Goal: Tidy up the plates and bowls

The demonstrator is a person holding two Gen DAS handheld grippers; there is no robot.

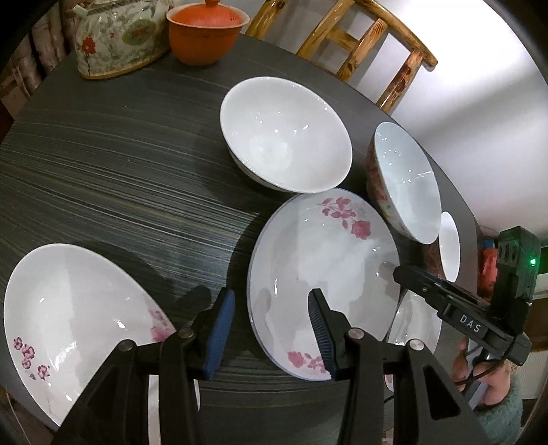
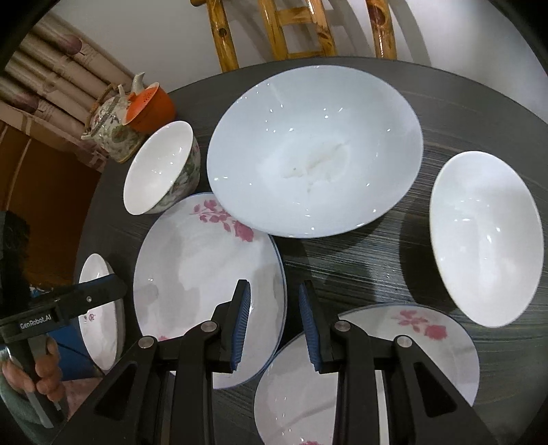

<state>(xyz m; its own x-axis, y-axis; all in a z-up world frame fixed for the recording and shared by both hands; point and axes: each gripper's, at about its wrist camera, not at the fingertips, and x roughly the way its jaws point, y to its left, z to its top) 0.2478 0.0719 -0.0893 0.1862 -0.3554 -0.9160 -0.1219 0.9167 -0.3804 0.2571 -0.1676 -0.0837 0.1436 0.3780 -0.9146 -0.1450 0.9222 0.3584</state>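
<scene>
Grippers both open, empty: left gripper (image 1: pixel 271 330) and right gripper (image 2: pixel 274 327) over floral plate (image 1: pixel 325 270).

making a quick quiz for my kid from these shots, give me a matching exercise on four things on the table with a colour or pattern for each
Things:
1. lidded cup
2. teapot
3. middle plate
4. table

Descriptions:
A. dark, with fine streaks
B. white, with pink flower sprays
C. orange
D. pale, with a floral print and a red flower

Pairs: 1-C, 2-D, 3-B, 4-A
</scene>
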